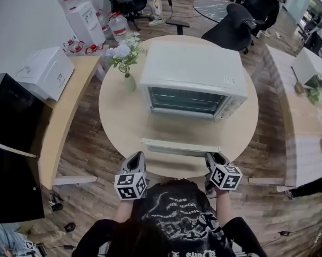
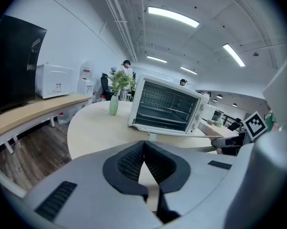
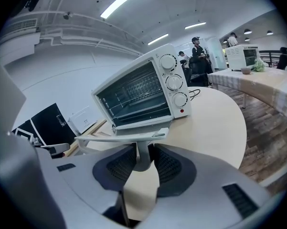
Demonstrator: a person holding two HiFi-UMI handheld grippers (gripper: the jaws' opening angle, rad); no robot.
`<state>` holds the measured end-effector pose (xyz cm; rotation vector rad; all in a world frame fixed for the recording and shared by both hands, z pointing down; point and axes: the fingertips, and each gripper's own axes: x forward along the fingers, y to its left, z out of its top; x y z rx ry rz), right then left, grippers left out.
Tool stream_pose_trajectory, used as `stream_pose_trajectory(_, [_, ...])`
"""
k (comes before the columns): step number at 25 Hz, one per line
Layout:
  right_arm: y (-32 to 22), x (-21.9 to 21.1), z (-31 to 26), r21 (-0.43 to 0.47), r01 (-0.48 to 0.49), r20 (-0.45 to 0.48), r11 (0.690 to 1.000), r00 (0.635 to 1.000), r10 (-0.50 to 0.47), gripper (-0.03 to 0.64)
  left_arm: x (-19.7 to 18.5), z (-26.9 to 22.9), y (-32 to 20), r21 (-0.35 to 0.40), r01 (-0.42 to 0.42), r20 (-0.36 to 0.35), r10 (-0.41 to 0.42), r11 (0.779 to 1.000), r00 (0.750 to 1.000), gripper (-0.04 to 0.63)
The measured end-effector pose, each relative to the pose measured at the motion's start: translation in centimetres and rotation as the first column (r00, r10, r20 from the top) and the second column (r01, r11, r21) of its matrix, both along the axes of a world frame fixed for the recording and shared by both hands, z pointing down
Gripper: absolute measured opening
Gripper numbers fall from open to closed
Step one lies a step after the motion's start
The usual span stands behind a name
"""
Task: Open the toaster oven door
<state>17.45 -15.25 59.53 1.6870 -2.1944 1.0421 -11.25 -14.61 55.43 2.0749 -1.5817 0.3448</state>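
Note:
The white toaster oven (image 1: 190, 71) stands on the round table (image 1: 118, 116). Its glass door (image 1: 182, 126) lies folded down flat toward me, the handle bar (image 1: 179, 144) at its near edge. My right gripper (image 1: 211, 156) is at that bar's right end. In the right gripper view the handle's post (image 3: 141, 152) sits between the pads (image 3: 168, 165) of the right gripper (image 3: 142, 159), which close on it, with the oven (image 3: 138, 92) behind. My left gripper (image 1: 138, 157) hovers by the bar's left end. In its own view the left gripper (image 2: 143, 144) is shut and empty, the oven (image 2: 167, 106) ahead.
A green vase of flowers (image 1: 127, 63) stands on the table left of the oven. A long side desk (image 1: 69, 106) at the left carries a white appliance (image 1: 45, 71) and a black screen (image 1: 13, 116). Office chairs (image 1: 233, 28) stand behind the table, and another table (image 1: 305, 116) is at the right.

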Motion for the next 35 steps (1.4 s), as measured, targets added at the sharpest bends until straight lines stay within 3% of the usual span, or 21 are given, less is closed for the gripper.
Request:
stream_pose_trajectory(19, [0.5, 0.1, 3.7, -0.047, 0.008, -0.093, 0.999, 0.996, -0.012, 0.106, 1.5, 0.2, -0.2, -0.001, -0.016, 0.016, 0.016, 1.000, 1.000, 0.015])
stream_pose_trajectory(35, [0.8, 0.0, 5.5, 0.022, -0.008, -0.194, 1.000, 0.981, 0.012, 0.110, 1.4, 0.4, -0.6, -0.008, -0.027, 0.026, 0.027, 1.000, 0.999, 0.015])
